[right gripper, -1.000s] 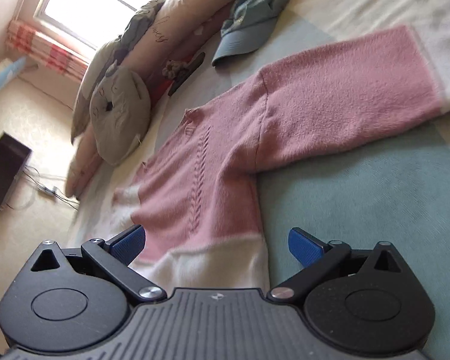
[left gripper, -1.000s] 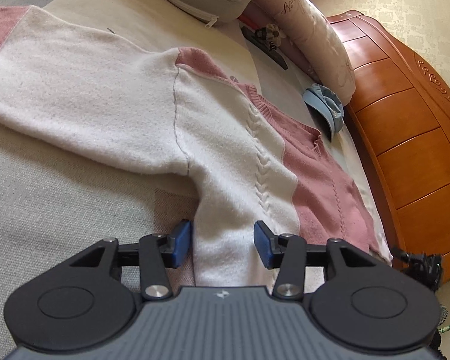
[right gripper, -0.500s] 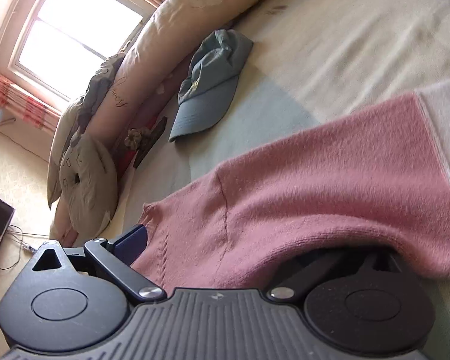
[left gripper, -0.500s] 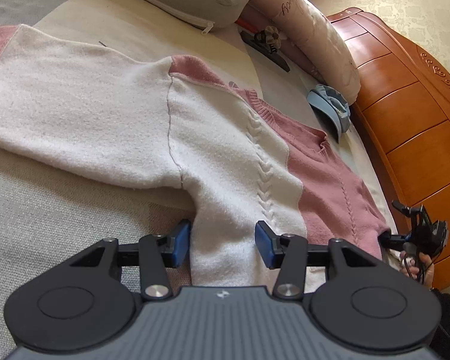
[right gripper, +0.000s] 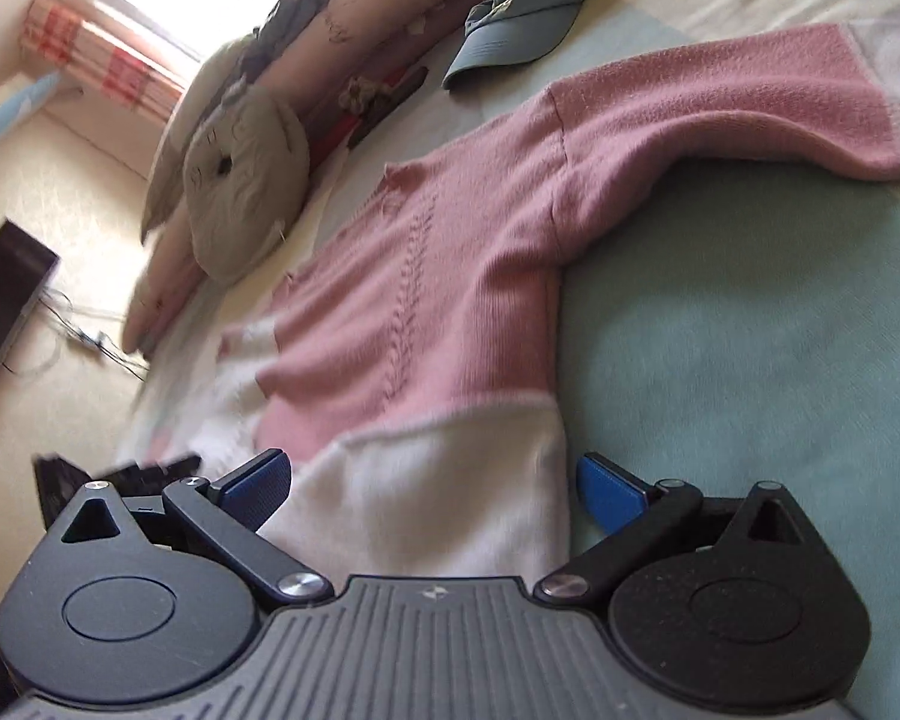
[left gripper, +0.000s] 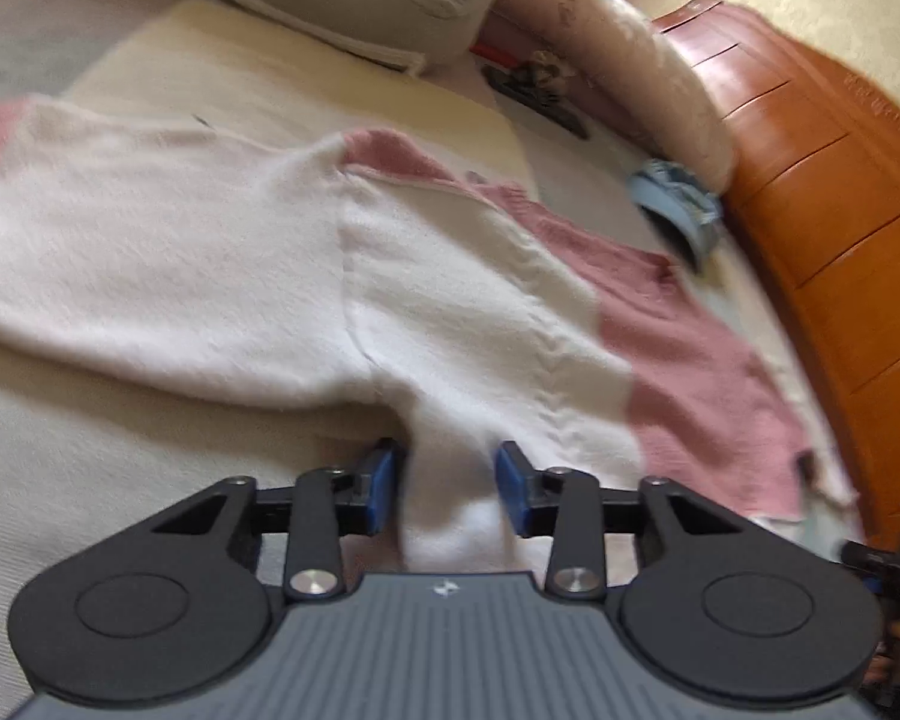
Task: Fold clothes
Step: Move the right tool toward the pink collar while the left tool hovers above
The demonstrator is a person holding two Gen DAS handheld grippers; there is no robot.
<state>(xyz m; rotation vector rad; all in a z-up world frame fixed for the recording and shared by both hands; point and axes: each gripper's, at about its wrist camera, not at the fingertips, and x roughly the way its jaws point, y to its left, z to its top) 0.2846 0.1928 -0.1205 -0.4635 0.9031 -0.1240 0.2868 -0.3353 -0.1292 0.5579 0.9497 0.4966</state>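
Observation:
A pink and white knit sweater [left gripper: 462, 300] lies spread flat on the bed, sleeves out to both sides. In the left wrist view my left gripper [left gripper: 448, 495] sits at the white hem. Its jaws are closing, and a bunched strip of white fabric fills the gap between the blue pads [left gripper: 384, 489]. In the right wrist view the sweater [right gripper: 450, 252] lies ahead, with its white hem band at my right gripper [right gripper: 435, 489]. That gripper stands wide open, its pads on either side of the hem, with no pad touching the cloth.
A blue cap [right gripper: 522, 18] lies beyond the sweater, near the long pillows [right gripper: 240, 168]. A wooden bed board [left gripper: 840, 210] runs along the right of the left wrist view. A dark box [right gripper: 6, 288] with cables sits on the floor. The bed cover [right gripper: 750, 330] is bare to the right.
The left jaws have narrowed and gathered the white hem between them. The right gripper, close under the pink sleeve half a second ago, has come back to the hem, still open.

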